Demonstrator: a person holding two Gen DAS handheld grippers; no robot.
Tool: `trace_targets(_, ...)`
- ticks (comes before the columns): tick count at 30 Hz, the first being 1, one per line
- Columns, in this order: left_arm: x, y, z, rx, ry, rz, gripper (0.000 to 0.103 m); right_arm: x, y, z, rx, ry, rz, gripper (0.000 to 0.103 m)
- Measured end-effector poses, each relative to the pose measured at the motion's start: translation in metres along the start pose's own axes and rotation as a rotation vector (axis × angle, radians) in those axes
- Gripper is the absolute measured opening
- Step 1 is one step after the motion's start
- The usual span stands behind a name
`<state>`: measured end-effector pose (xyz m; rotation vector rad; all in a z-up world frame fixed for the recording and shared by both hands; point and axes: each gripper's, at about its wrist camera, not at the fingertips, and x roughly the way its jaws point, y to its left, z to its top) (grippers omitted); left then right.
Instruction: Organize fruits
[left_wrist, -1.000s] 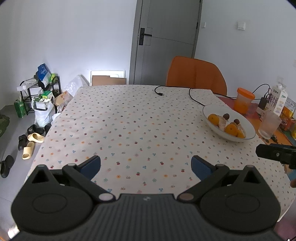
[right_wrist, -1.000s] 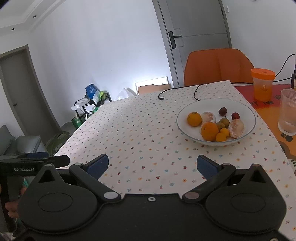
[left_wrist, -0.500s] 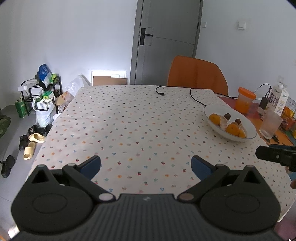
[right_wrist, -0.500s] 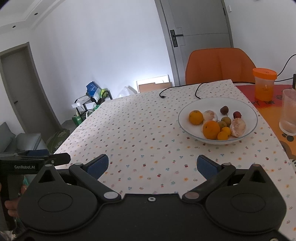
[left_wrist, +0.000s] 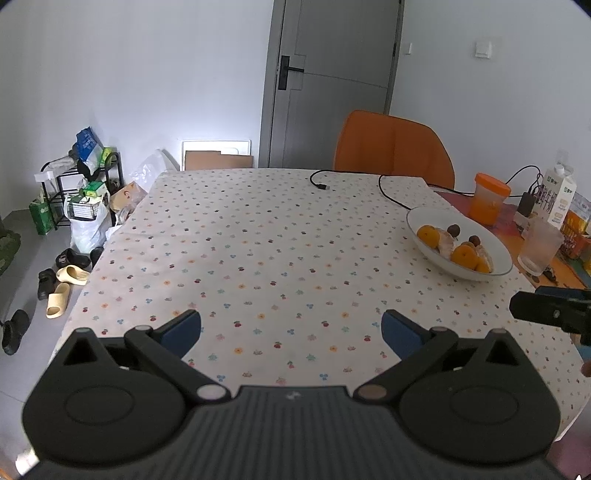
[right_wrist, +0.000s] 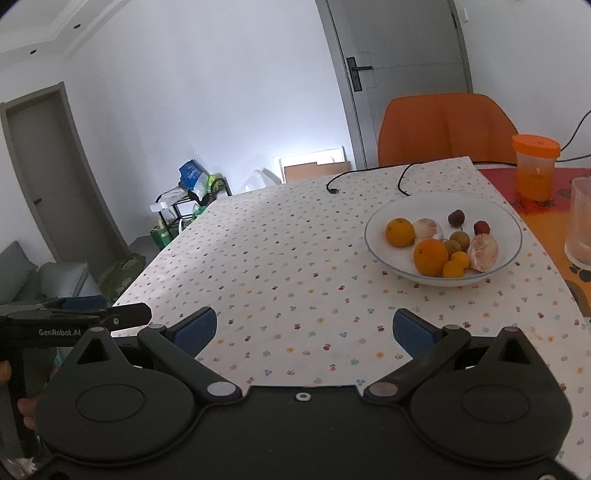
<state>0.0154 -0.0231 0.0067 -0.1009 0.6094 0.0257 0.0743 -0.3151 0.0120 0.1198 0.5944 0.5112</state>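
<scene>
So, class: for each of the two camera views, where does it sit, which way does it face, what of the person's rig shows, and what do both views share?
Left wrist: sits on the left gripper, facing across the table toward the door; its open fingers and the right gripper's tip show.
Right wrist: sits on the right gripper, facing the bowl of fruit; its open fingers and the left gripper show.
Shared: bowl, table, orange chair, door.
</scene>
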Motion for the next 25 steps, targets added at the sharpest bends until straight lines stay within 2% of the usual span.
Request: trace_targets(25,0.0022,-0.0002,-0.0025,0.004,0.005,-0.008,0.103,0.0045,0.0003,-0.0023,-0.009,0.009,-0.009,0.103)
